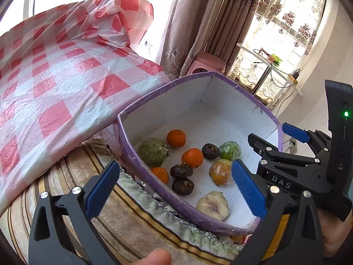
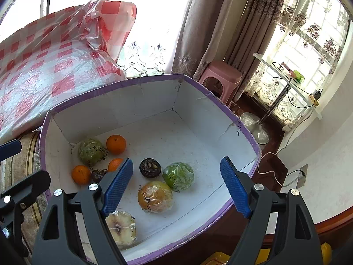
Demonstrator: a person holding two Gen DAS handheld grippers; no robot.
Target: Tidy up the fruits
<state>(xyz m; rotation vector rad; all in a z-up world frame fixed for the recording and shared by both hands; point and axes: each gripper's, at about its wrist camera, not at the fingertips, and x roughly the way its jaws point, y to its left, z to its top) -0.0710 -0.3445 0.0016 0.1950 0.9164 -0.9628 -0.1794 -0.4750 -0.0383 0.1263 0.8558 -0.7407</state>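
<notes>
Holding both grippers over the purple-rimmed box (image 2: pixel 222 105), I have nothing clamped in either one. My left gripper (image 1: pixel 176 190) has its blue pads spread wide apart above the box's near wall, with only air between them. My right gripper (image 2: pixel 176 187) hangs above the box's inside, its jaws also apart and gripping nothing; the wrapped orange fruit (image 2: pixel 155 197) lies on the box floor below the gap between the pads, not touched by them.

All the fruit sits inside the box, on its white floor. A wrapped green fruit (image 2: pixel 178 176) rests just beside the wrapped orange fruit, further from the near wall. A pale cut fruit in film (image 2: pixel 121 228) lies close to the box's near wall, partly behind my right gripper's left pad. A larger wrapped green fruit (image 2: pixel 91 150) sits near the box's left wall, with a tangerine (image 2: pixel 116 144) just beside it and two more tangerines (image 1: pixel 192 158) closer to the near wall. A dark wrinkled fruit (image 2: pixel 150 167) lies around the middle of the box floor; from the left wrist view two more dark ones (image 1: pixel 182 186) show near the box's left wall.

Beyond the box's far left side a red-checked plastic sheet (image 1: pixel 55 70) covers a surface, and a pink stool (image 2: pixel 220 77) stands behind the box's far corner
</notes>
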